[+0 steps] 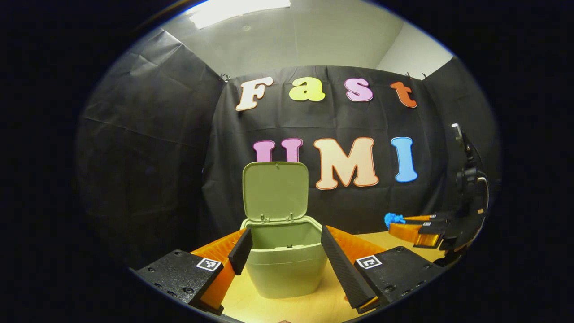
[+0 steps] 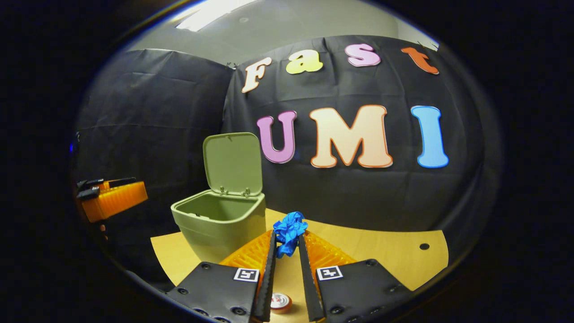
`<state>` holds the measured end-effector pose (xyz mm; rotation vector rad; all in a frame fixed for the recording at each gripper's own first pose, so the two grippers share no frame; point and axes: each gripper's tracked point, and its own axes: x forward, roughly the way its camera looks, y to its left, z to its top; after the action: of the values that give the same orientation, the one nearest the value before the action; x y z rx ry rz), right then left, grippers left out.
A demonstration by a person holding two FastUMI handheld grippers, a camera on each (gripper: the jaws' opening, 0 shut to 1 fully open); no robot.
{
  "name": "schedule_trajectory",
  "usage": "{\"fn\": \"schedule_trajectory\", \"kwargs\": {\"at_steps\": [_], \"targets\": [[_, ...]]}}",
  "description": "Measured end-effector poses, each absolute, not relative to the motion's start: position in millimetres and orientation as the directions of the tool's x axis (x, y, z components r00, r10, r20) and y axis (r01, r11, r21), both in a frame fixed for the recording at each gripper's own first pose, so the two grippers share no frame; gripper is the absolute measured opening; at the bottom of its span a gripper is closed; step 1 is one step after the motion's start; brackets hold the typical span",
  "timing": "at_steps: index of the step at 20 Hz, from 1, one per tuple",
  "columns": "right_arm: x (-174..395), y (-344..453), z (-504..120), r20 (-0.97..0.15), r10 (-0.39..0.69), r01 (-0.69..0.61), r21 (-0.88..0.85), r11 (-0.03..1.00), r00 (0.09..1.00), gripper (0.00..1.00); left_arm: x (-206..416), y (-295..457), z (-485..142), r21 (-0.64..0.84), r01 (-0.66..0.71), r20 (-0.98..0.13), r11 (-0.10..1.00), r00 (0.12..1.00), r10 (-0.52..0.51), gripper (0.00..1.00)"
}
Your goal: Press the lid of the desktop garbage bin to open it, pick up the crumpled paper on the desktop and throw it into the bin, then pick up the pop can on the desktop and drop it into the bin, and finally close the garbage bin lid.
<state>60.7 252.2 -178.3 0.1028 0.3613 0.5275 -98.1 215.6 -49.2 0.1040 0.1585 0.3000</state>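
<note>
With its lid [image 2: 233,162] already standing open, the sage-green plastic desktop bin [image 2: 220,223] waits at ten o'clock of the right gripper [image 2: 287,242], which pinches the blue crumpled paper [image 2: 289,232] aloft. Left gripper [image 1: 282,253] gapes wide, empty. Red-topped metal pop can [image 2: 280,302] remains on the wooden desktop [image 2: 385,255].

Ahead of you the black cloth wall [image 1: 148,148] hangs in creased panels, one on the left and one across the back, and they meet at a corner where small clips pinch the top edge. Above the cloth you see a pale ceiling [image 1: 291,40] with a bright light panel [image 1: 237,9] at the very top. Under everything lies a light wooden tabletop [image 2: 372,251]; in the right gripper view you can pick out a small dark round hole [image 2: 424,246] in it near the far right edge.
</note>
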Motion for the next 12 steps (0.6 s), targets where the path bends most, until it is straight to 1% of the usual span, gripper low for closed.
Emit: {"fn": "schedule_trajectory", "kwargs": {"at_steps": [4,5,6,7,8,9,10,12], "targets": [[68.4,301.5,-169.2,-0.271,0.557,-0.521,0.199,0.830,0.785,0.31,-106.9,243.6,-57.6,0.125,-0.312,-0.161,0.942,0.930,0.330,0.93],[70.5,312.1,-169.6,-0.265,0.566,-0.528,0.205,0.824,0.780,0.32,-108.4,249.8,-59.7,0.125,-0.317,-0.167,0.940,0.927,0.335,0.96],[72.0,323.0,-169.4,-0.263,0.574,-0.534,0.211,0.819,0.776,0.32,-112.2,255.3,-62.9,0.128,-0.320,-0.174,0.939,0.925,0.339,0.93],[72.7,332.9,-171.7,-0.263,0.581,-0.539,0.218,0.814,0.771,0.32,-114.7,260.6,-64.7,0.134,-0.323,-0.179,0.937,0.922,0.343,0.93],[73.5,342.4,-174.2,-0.265,0.587,-0.543,0.225,0.809,0.765,0.32,-116.1,266.5,-66.8,0.140,-0.324,-0.183,0.935,0.920,0.346,0.96],[74.3,352.0,-178.3,-0.271,0.592,-0.546,0.231,0.805,0.759,0.32,-118.0,271.5,-69.1,0.147,-0.323,-0.188,0.935,0.919,0.348,0.93],[74.3,360.4,-182.2,-0.277,0.598,-0.550,0.236,0.801,0.752,0.31,-119.5,276.4,-72.5,0.153,-0.323,-0.194,0.934,0.917,0.349,0.96],[73.8,374.6,-190.9,-0.288,0.603,-0.554,0.239,0.797,0.744,0.31,-122.0,283.6,-76.9,0.156,-0.319,-0.207,0.935,0.915,0.346,0.96]]}}
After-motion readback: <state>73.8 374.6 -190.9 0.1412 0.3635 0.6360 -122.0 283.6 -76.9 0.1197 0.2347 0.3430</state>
